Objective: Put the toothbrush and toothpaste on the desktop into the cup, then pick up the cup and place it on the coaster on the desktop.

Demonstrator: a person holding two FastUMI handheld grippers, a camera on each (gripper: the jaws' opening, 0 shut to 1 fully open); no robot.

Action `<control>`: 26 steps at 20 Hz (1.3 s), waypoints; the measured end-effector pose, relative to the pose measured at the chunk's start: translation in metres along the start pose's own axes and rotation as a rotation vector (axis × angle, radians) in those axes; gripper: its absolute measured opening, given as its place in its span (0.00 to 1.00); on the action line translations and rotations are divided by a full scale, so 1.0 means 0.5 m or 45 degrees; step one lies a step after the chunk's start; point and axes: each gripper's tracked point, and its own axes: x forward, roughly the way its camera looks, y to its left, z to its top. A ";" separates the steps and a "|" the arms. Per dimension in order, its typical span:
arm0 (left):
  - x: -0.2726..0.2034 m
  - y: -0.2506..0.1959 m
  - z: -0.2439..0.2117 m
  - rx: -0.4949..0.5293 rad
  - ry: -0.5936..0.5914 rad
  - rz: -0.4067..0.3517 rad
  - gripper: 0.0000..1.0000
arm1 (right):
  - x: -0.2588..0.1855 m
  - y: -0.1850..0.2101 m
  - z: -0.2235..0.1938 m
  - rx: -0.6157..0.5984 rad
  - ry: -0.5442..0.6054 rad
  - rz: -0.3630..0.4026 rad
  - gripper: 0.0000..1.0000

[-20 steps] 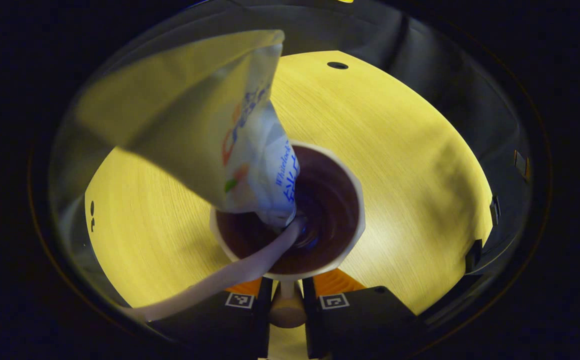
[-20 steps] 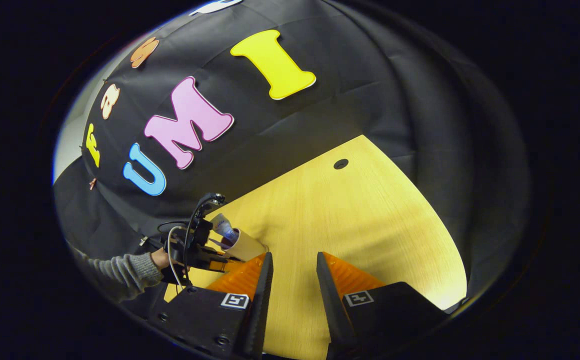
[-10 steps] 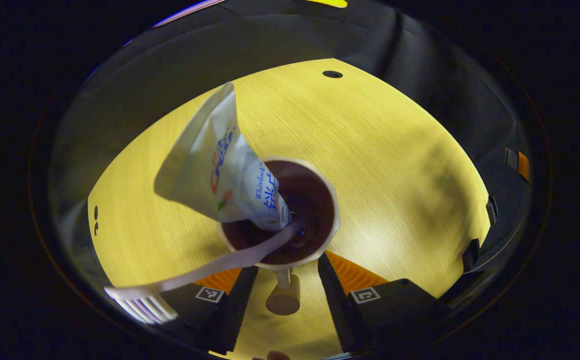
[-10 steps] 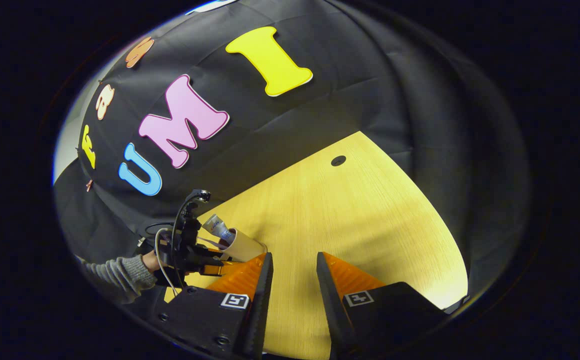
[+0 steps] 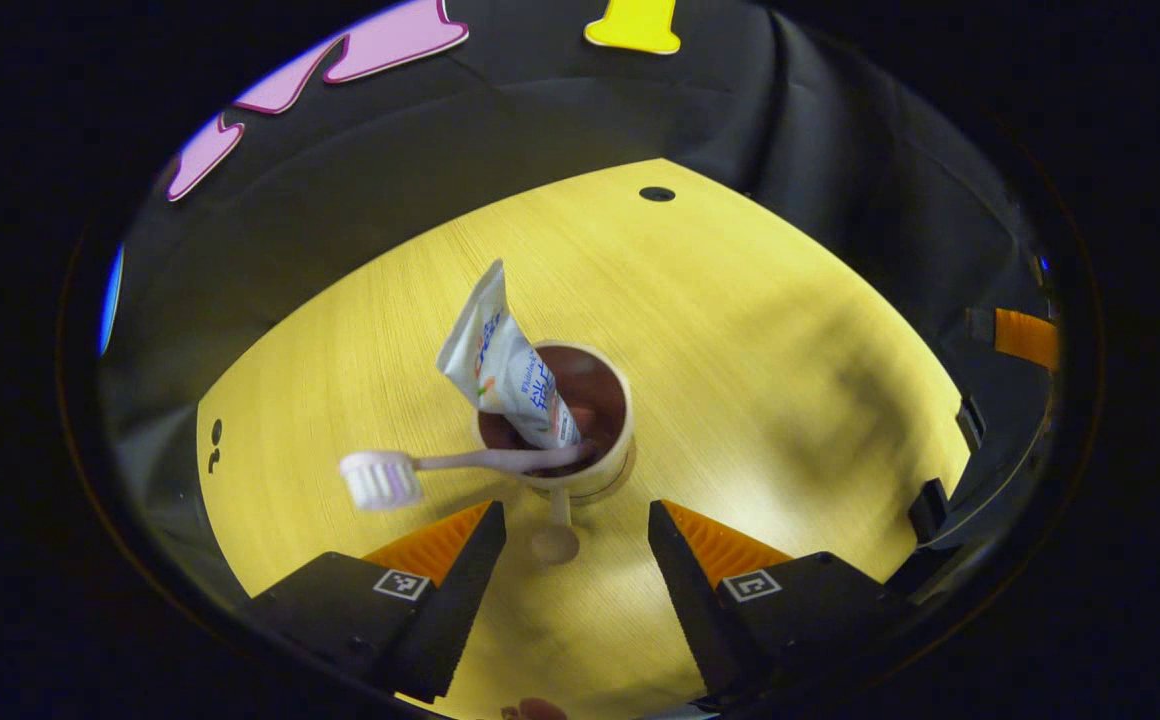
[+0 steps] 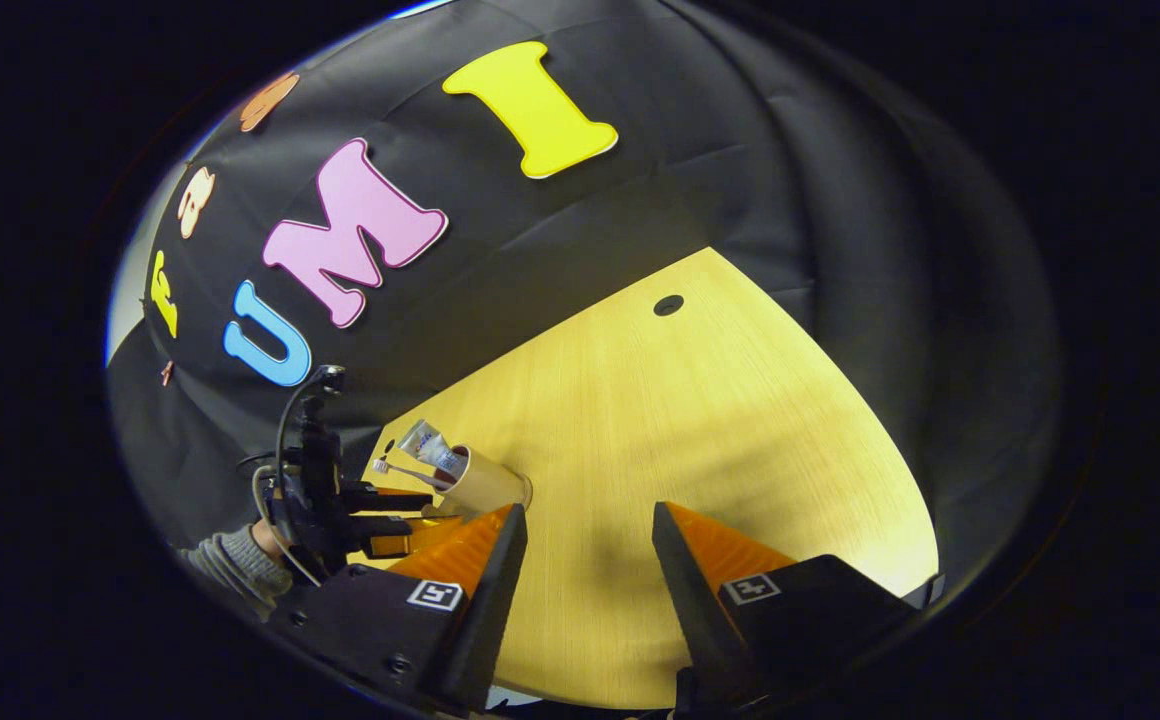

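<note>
cup holds toothbrush, toothpaste; both hand-held grippers apart, desktop bare around.

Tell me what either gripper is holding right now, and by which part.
Nothing is held. The left gripper has its jaws apart, short of the cup's handle; the right gripper is open over bare desktop.

**Count of things on the desktop**

There is one cup, with one handle. One toothpaste tube and one toothbrush stand in it. The desktop is one wooden surface with one round hole near its far edge and two small dark marks near its left edge. Two grippers are present, the left gripper and the right gripper, each with two fingers. One sleeve shows behind the left one.
</note>
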 end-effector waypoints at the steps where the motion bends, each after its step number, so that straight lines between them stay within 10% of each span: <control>1: -0.017 0.000 -0.002 -0.003 -0.020 0.002 0.90 | 0.000 0.008 -0.003 -0.012 0.005 -0.005 0.80; 4: -0.065 0.002 -0.020 -0.042 -0.066 0.004 0.90 | -0.009 0.042 -0.016 -0.040 0.016 -0.012 0.96; 26: -0.342 0.159 -0.227 -0.453 -0.336 0.075 0.90 | -0.035 0.332 -0.126 -0.243 0.059 -0.069 0.96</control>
